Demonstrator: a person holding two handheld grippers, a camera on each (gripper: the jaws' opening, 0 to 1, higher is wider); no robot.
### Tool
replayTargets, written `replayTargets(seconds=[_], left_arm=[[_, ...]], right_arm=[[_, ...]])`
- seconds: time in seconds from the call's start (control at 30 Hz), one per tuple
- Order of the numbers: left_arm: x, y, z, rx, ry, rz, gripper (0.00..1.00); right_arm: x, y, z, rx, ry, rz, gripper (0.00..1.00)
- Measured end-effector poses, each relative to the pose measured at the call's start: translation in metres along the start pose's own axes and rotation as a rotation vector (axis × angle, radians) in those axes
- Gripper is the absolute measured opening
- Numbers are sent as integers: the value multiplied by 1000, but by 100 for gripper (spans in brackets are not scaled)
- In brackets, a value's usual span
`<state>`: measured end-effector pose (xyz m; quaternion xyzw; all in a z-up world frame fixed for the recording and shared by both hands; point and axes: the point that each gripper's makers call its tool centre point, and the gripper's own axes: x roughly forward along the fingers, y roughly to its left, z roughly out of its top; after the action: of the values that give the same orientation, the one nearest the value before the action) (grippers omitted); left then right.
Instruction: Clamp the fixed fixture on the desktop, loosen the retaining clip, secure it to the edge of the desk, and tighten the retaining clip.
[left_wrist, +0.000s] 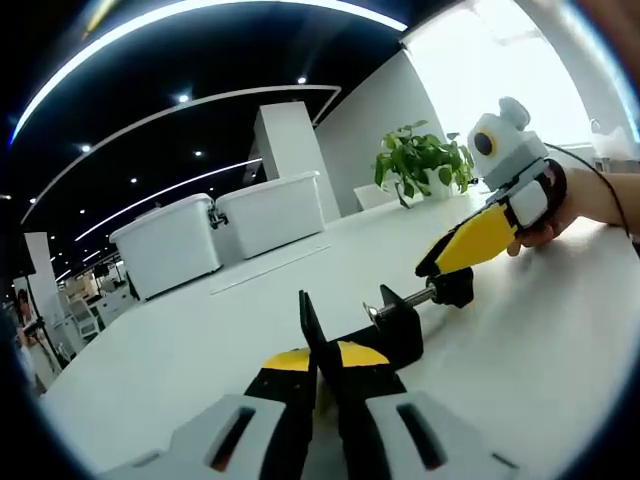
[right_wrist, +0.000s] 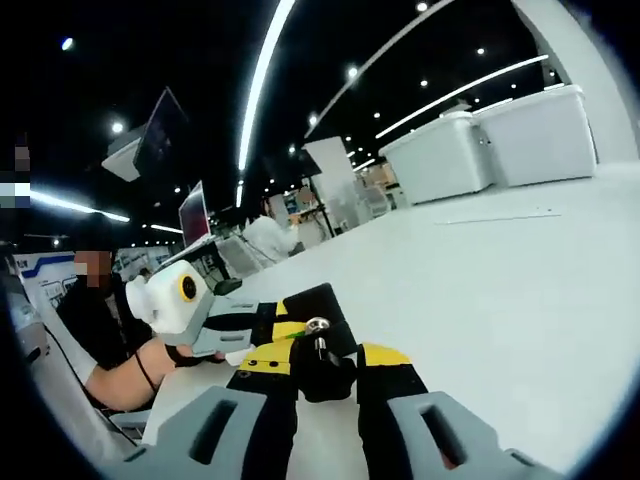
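On the white desktop (left_wrist: 560, 340), the small black metal C-shaped clamp fixture (left_wrist: 385, 335) sits close in front of the left gripper (left_wrist: 322, 385), whose two black, yellow-tipped jaws are pressed in on the upright black plate of the fixture's body, pinching it between them. From that body a silver threaded screw (left_wrist: 405, 303) runs to the right and away, ending in a black knob (left_wrist: 455, 287). The right gripper (left_wrist: 470, 245) comes in from the right side of the left gripper view, carried by a person's hand (left_wrist: 565, 205), and its yellow-and-black jaws are closed around that knob. In the right gripper view the same knob (right_wrist: 325, 375) lies between the right gripper's own jaws (right_wrist: 322, 385), which squeeze it from both sides, with the shiny end of the screw (right_wrist: 318, 325) showing just above it; beyond it the left gripper (right_wrist: 262, 330) reaches in from the left, its jaws on the fixture's black frame (right_wrist: 320, 305), held by a person in a dark sleeve. Far across the desktop stand two large white plastic storage bins with lids (left_wrist: 215, 235), and to their right, near a bright window, a leafy green potted plant (left_wrist: 420, 160). The fixture rests well in from the desk's edges, on the open surface.
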<state>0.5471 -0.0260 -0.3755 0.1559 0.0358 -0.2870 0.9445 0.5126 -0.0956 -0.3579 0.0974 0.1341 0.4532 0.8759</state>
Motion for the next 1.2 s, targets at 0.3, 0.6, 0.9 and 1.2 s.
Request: replayTargets(seconds=[0.3,0.6,0.9,1.2], left_arm=[[-1,0,0,-2,1,1,7],[-1,1,0,-2,2,1,7],[-1,2,0,-2,2,1,7],[0,2,0,-3,1,1,7]], right_arm=[[0,6,12,-268,-68,-21,9],[1,-4,10,-145,-36,-29,22],[11,1,-8,-154,54,-13,27],[10,-2,-7,-82,59,-3,27]])
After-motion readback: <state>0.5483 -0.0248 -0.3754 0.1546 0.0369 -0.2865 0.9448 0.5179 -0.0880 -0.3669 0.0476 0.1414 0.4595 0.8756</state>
